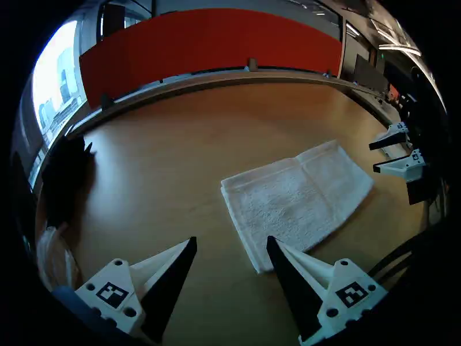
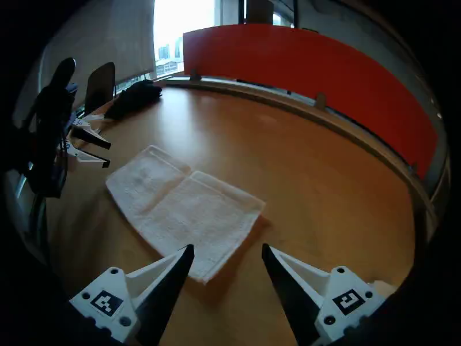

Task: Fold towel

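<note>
A white towel [image 1: 297,199] lies flat on the wooden table [image 1: 190,150], folded over with a seam across its middle. My left gripper [image 1: 231,249] is open, held above the table near the towel's near corner, with nothing between its fingers. In the right gripper view the same towel [image 2: 181,207] spreads ahead, and my right gripper [image 2: 227,255] is open just over its near corner. Across the towel, the right gripper [image 1: 396,151] appears in the left gripper view and the left gripper [image 2: 91,147] in the right gripper view.
A red partition [image 1: 213,43] runs along the table's far edge. A dark bag [image 2: 135,93] rests on the table near the window corner, with dark chairs [image 2: 101,83] beside it. Bare wood surrounds the towel.
</note>
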